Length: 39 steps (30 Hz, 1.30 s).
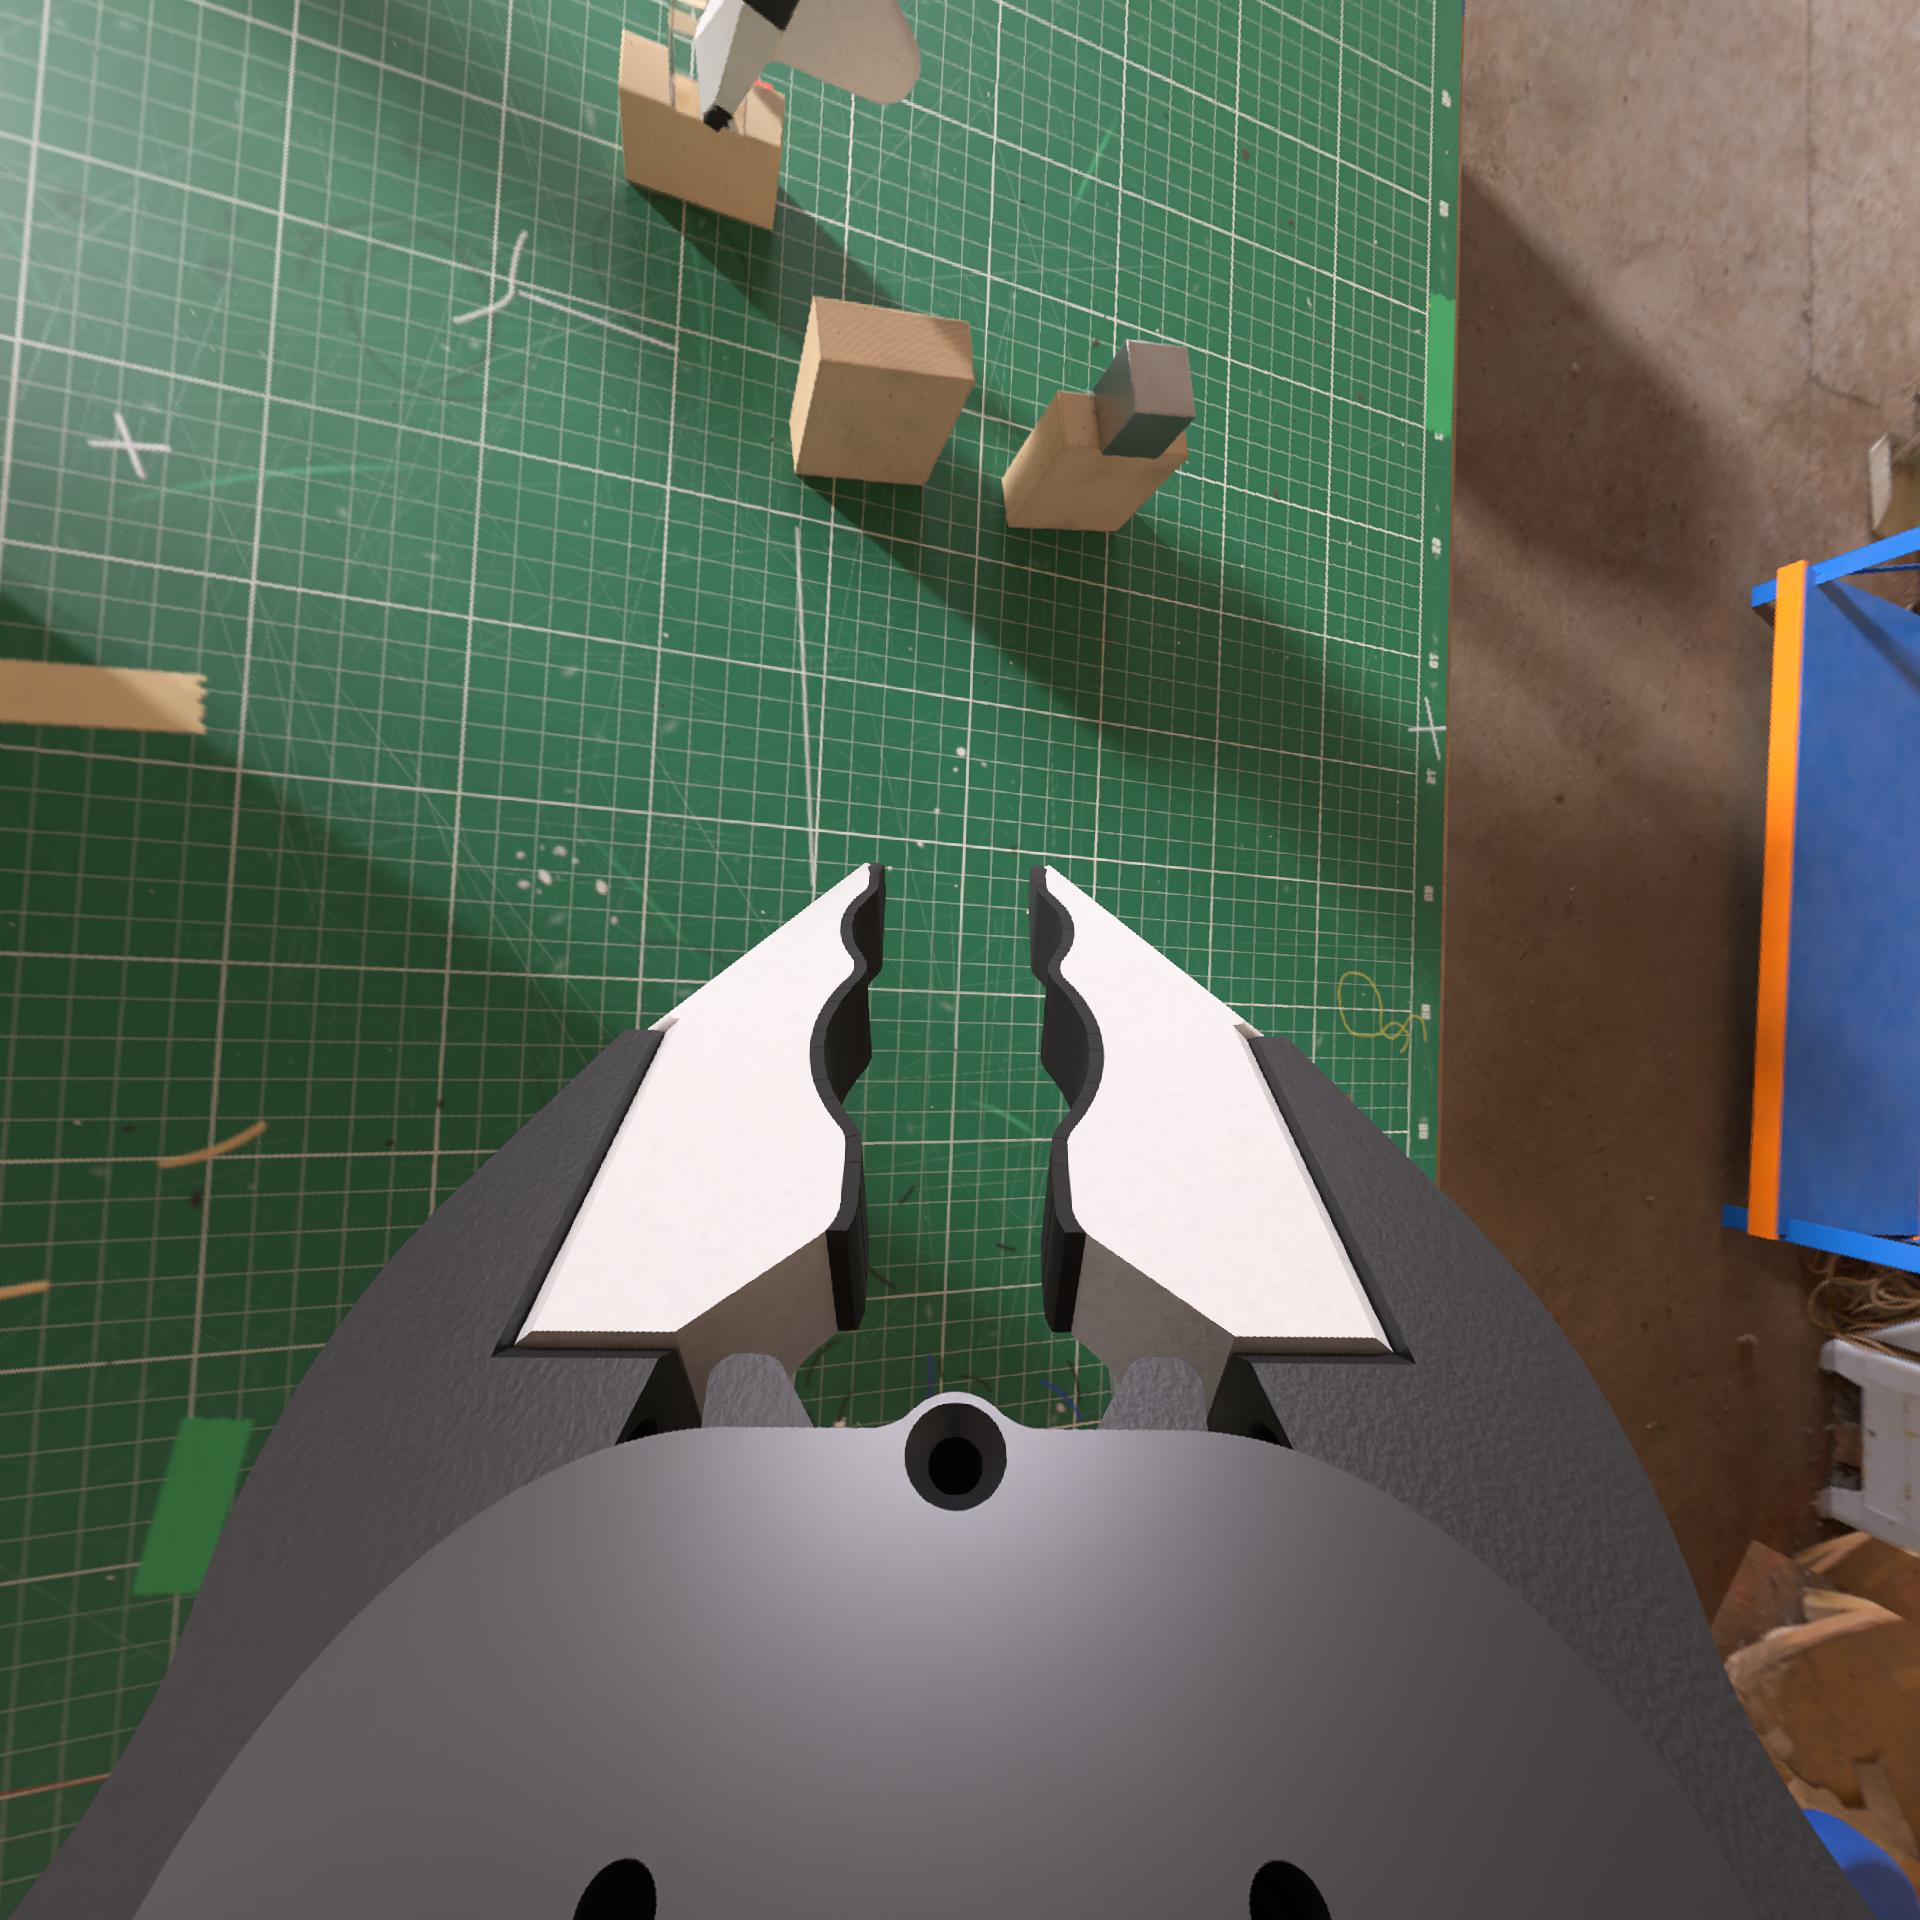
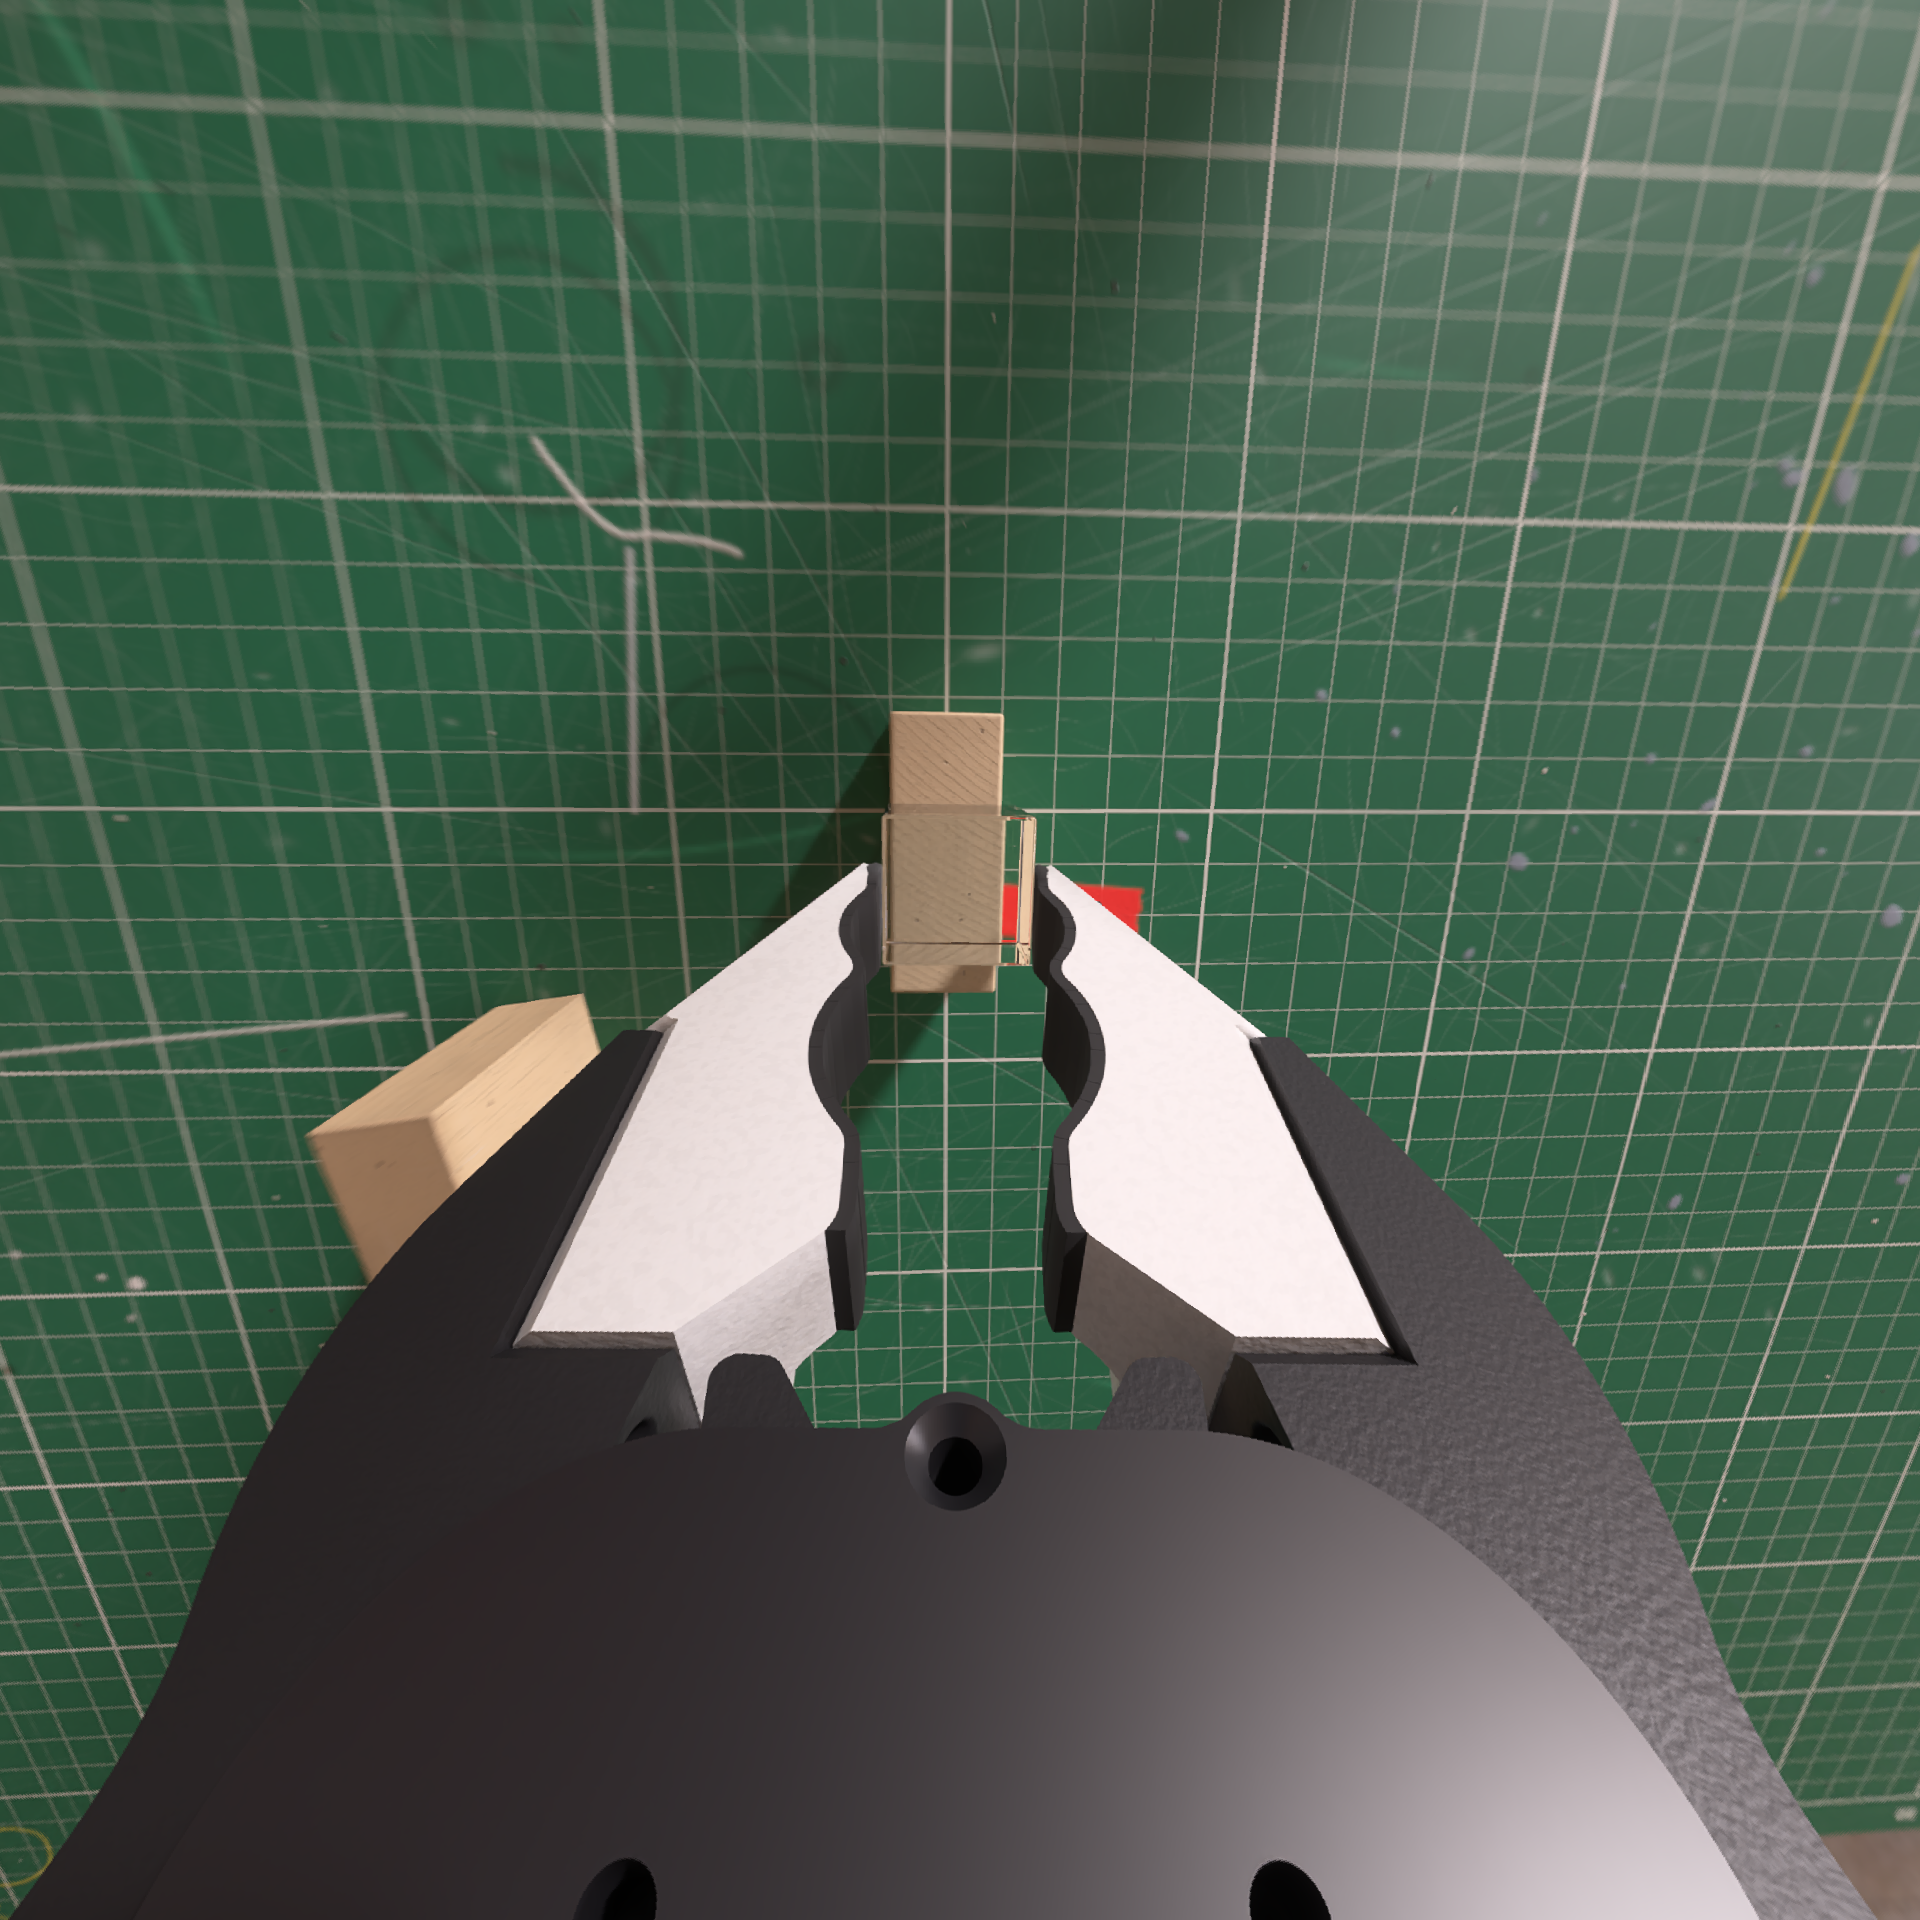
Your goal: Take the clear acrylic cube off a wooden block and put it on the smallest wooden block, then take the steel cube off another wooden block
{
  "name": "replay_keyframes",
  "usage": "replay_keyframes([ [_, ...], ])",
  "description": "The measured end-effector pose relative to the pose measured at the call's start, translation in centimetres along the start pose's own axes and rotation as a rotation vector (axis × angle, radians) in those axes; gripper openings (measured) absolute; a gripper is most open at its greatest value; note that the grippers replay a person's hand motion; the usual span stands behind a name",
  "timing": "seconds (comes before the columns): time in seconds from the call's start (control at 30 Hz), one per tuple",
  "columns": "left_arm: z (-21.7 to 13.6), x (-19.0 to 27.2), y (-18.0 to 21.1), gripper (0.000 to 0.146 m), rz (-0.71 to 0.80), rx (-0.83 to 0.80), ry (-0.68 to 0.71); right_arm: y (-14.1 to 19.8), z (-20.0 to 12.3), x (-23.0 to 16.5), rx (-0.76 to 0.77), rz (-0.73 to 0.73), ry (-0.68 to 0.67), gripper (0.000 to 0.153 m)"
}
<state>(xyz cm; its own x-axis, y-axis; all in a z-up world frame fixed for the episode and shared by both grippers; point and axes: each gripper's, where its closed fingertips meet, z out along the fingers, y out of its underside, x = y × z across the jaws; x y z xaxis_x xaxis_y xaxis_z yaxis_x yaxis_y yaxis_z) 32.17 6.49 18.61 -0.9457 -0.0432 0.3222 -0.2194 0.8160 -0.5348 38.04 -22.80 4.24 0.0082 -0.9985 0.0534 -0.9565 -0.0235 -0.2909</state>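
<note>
In the right wrist view my right gripper (image 2: 956, 883) has its fingertips against both sides of the clear acrylic cube (image 2: 956, 904). The cube is over a narrow, small wooden block (image 2: 945, 764); I cannot tell whether it rests on it. A bigger wooden block (image 2: 447, 1122) lies at the lower left, partly hidden by the gripper. In the left wrist view my left gripper (image 1: 956, 883) is open and empty above the mat. Ahead of it a steel cube (image 1: 1143, 400) sits on a wooden block (image 1: 1070, 478), beside a bare block (image 1: 883, 390). The right gripper (image 1: 722, 109) shows far off over another block (image 1: 696, 156).
The green cutting mat (image 1: 416, 935) ends at the right (image 1: 1439, 727) against a brown floor. A blue and orange frame (image 1: 1829, 894) stands beyond it. Tan tape (image 1: 104, 696) and green tape (image 1: 192, 1507) lie on the mat. Red tape (image 2: 1101, 904) lies beside the small block.
</note>
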Motion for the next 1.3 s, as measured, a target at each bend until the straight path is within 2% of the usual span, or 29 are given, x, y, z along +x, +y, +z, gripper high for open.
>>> replay_keyframes([
  [0.07, 0.1, 0.3, 0.4, 0.028, -0.017, -0.005, 0.007, 0.5, 1.1, 0.3, -0.042, 0.013, 0.001, 0.034],
  [0.17, 0.3, 0.6, 0.8, 0.028, -0.035, -0.011, 0.023, 0.2, 0.3, 0.2, -0.012, 0.055, -0.017, 0.042],
  [0.37, 0.9, 0.8, 0.4, 0.029, -0.003, -0.028, 0.055, -0.2, -6.3, -1.5, 0.203, 0.101, -0.037, 0.043],
  [0.47, 1.3, 0.9, -0.2, 0.029, 0.023, -0.027, 0.079, 1.9, -9.8, -3.5, 0.298, 0.147, -0.099, 0.043],
  [0.6, 2.2, 1.1, -0.4, 0.029, 0.043, -0.033, 0.122, 6.5, -12.4, -5.2, 0.339, 0.093, -0.113, 0.043],
  [0.77, 3.5, 1.9, -0.2, 0.028, 0.103, -0.083, 0.172, 11.6, -11.3, -5.9, 0.210, 0.011, -0.076, 0.045],
  [0.97, 3.8, 2.4, -1.0, 0.028, 0.148, -0.089, 0.187, 12.7, -9.9, -8.7, 0.109, -0.095, -0.125, 0.052],
  [1.1, 3.6, 2.1, -0.7, 0.028, 0.139, -0.088, 0.178, 14.3, -8.3, -9.1, -0.001, -0.129, -0.115, 0.046],
  [1.2, 3.5, 1.4, 0.0, 0.028, 0.128, -0.106, 0.160, 13.8, -8.0, -9.8, 0.005, -0.168, -0.140, 0.027],
  [1.3, 3.4, 0.8, 0.7, 0.028, 0.102, -0.114, 0.142, 11.5, -9.1, -10.0, 0.072, -0.166, -0.162, 0.027],
])
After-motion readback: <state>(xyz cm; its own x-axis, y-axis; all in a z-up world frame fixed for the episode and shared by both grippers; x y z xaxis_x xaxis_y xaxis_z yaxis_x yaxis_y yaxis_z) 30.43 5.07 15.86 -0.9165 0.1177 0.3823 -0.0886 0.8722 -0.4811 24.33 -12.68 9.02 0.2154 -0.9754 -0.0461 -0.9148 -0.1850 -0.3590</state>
